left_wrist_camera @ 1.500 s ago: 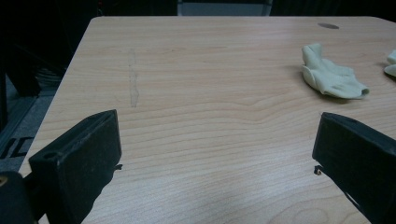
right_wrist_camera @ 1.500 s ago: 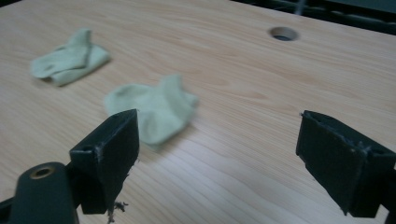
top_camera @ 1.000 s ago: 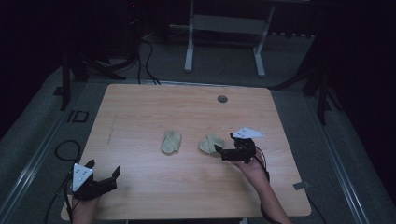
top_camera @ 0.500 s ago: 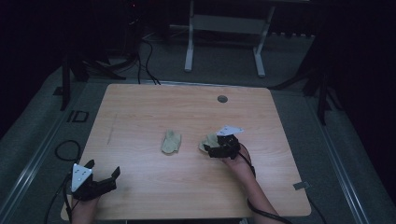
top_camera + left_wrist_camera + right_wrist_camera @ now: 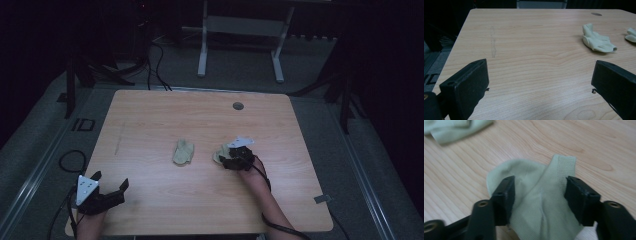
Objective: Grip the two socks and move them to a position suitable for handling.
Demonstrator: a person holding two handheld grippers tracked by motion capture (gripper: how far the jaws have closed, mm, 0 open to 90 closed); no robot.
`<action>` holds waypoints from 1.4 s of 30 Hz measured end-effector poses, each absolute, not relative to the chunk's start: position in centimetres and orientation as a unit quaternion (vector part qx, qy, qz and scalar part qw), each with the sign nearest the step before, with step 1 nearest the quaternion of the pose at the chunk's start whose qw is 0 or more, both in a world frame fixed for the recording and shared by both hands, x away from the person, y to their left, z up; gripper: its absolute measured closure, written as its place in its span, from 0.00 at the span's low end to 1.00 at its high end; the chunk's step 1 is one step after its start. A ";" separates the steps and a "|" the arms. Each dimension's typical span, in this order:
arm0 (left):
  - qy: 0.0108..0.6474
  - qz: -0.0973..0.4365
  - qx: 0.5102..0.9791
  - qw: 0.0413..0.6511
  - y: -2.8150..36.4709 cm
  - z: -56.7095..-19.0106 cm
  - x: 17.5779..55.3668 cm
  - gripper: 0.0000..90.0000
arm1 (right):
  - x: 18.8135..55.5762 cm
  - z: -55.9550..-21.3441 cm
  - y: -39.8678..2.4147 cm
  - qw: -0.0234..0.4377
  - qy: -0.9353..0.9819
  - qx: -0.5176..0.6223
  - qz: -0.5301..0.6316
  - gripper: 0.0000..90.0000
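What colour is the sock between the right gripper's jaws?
Pale green sock, clearest in the right gripper view.

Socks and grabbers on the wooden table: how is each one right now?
Pale green sock on the right: crumpled flat on the wooden table, between the right gripper's jaws.
Second pale green sock: folded over, lying alone mid-table, untouched.
Right gripper: down over its sock, jaws just been closing, a gap visible at the ribbed cuff side.
Left gripper: jaws wide open, nothing between them, near the table's front corner.

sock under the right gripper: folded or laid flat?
Folded. In the right gripper view the pale green sock is doubled, its ribbed cuff lying over the body. The right gripper straddles it, closing.
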State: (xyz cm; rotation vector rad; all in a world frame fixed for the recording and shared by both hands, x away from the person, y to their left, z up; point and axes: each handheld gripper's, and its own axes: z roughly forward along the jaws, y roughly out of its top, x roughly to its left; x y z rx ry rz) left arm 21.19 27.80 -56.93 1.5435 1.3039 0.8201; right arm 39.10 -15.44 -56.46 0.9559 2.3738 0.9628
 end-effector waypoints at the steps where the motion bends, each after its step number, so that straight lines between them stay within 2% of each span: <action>1: 0.530 0.334 0.628 0.462 27.8 -56.9 21.2 0.02 | 38.9 -56.5 -15.3 0.202 0.848 0.347 0.345 0.53; 3: 0.530 0.333 0.628 0.462 27.7 -56.9 21.2 0.02 | 38.8 -56.5 -15.3 0.204 0.848 0.348 0.344 0.56; 4: 0.529 0.333 0.629 0.463 27.7 -56.9 21.2 0.01 | 38.6 -56.4 -15.0 0.207 0.850 0.344 0.342 0.63; 6: 0.529 0.334 0.629 0.463 27.7 -56.9 21.2 0.01 | 38.5 -56.4 -14.9 0.210 0.850 0.343 0.340 0.67; 8: 0.528 0.333 0.630 0.462 27.7 -56.9 21.2 0.02 | 38.3 -56.4 -14.7 0.215 0.853 0.338 0.335 0.75; 14: 0.528 0.332 0.630 0.462 27.6 -57.0 21.3 0.01 | 38.3 -56.3 -14.3 0.230 0.852 0.341 0.325 0.89; 19: 0.528 0.332 0.630 0.463 27.6 -57.0 21.4 0.01 | 38.2 -55.7 -14.1 0.227 0.853 0.343 0.321 0.92; 36: 0.528 0.329 0.631 0.462 27.5 -57.0 21.4 0.02 | 36.1 -51.2 -15.3 0.226 0.833 0.347 0.368 0.92; 42: 0.529 0.330 0.631 0.461 27.5 -57.0 21.4 0.02 | 32.7 -48.9 -15.2 0.234 0.831 0.320 0.390 0.92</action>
